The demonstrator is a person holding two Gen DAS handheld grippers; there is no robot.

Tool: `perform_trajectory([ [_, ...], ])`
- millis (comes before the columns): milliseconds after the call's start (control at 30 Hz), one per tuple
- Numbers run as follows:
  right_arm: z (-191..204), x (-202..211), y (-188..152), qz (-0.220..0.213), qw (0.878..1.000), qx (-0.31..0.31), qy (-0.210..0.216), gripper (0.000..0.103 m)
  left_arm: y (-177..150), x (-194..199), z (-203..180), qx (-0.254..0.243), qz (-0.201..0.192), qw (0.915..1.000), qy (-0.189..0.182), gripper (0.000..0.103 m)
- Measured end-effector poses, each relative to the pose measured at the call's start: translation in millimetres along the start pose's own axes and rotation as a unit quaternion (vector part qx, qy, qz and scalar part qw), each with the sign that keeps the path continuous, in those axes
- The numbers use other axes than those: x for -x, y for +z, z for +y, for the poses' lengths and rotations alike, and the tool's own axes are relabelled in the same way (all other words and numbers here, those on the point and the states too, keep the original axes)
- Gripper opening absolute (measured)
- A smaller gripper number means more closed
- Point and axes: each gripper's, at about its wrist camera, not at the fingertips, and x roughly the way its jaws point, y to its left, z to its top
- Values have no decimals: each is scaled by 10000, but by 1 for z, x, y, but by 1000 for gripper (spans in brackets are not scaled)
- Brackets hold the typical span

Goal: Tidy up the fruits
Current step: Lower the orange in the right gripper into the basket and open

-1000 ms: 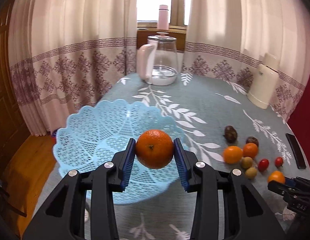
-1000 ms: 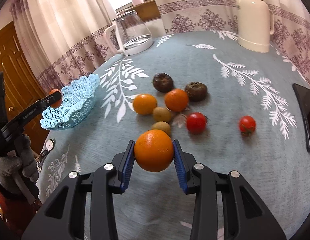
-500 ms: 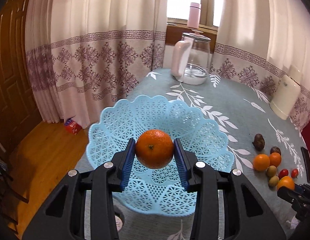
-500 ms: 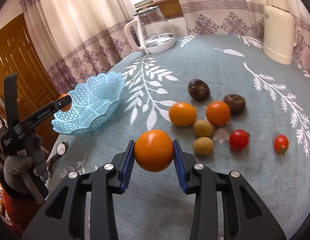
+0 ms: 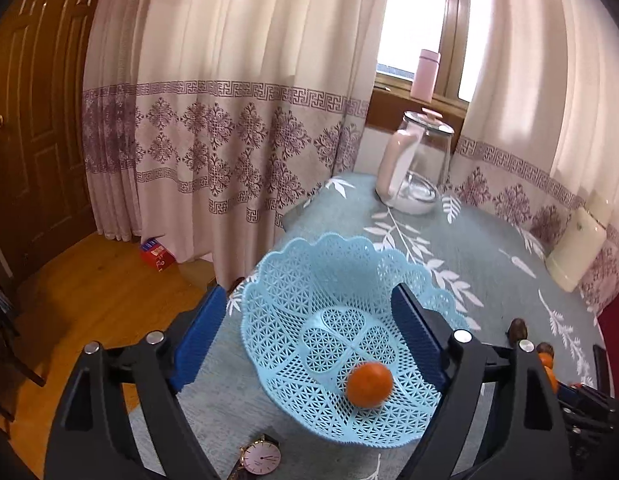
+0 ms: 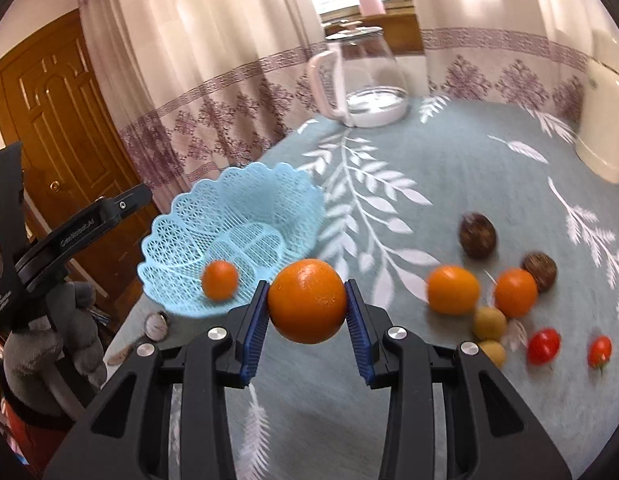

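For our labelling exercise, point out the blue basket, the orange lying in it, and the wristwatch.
blue basket [image 5: 293,276]: left wrist view, far rim.
orange [image 5: 368,384]: left wrist view, centre of fruit.
wristwatch [image 5: 261,459]: left wrist view, dial face.

This is a room in a home, likely a dining or sitting room. A table [image 6: 449,168] in a grey-blue leaf-print cloth stands by a window [image 5: 413,20] hung with cream curtains [image 5: 229,100] banded in purple pattern. A glass kettle [image 6: 365,76] and a cream thermos [image 6: 605,112] stand near the tabletop's far edge. A panelled wooden door [image 6: 61,120] and wood floor [image 5: 89,292] show to the left.
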Motion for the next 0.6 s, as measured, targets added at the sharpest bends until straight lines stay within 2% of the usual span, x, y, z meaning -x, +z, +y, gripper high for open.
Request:
perform_trajectory([
  [200, 22, -19, 15, -42, 9999, 142, 74, 38, 4, 6, -1, -15, -111, 9999, 32, 90],
  [400, 34, -47, 26, 0, 9998, 219, -43, 39, 7, 10, 5, 123, -127, 9998, -34, 93],
  [600, 35, -51, 28, -19, 9998, 177, -84, 39, 7, 6, 6, 186, -60, 9998, -69, 96],
])
